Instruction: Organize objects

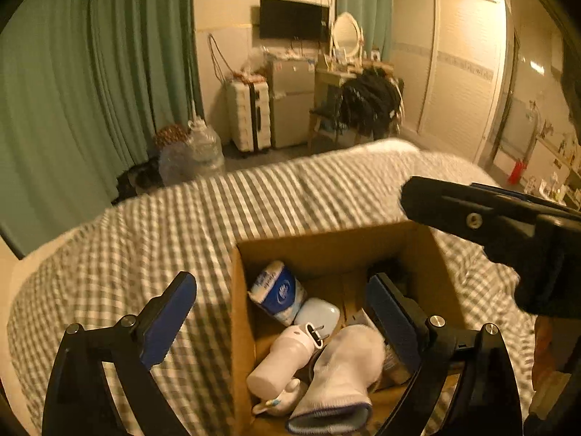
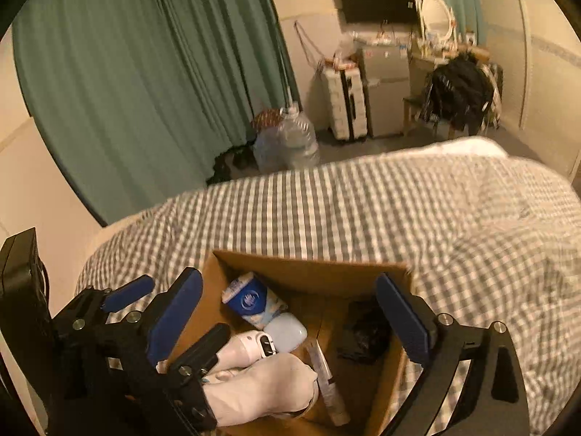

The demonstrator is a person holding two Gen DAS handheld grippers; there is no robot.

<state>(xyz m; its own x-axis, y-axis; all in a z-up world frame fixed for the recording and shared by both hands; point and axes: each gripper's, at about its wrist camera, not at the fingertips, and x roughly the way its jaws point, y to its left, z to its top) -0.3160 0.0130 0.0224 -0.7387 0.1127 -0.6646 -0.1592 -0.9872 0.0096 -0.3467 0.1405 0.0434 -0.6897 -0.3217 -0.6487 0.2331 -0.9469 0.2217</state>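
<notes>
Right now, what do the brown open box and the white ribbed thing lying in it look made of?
Brown open box: looks like matte corrugated cardboard, going by its thin, tan, unprinted walls.
White ribbed sock: soft knit fabric, probably cotton; ribbed cuff with a dark edge, and it slumps limply over the white plastic-looking bottle.

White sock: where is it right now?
The white sock lies inside the cardboard box on the checked bedspread, at the near end, beside the white bottle; both wrist views show it, ungripped.
</notes>
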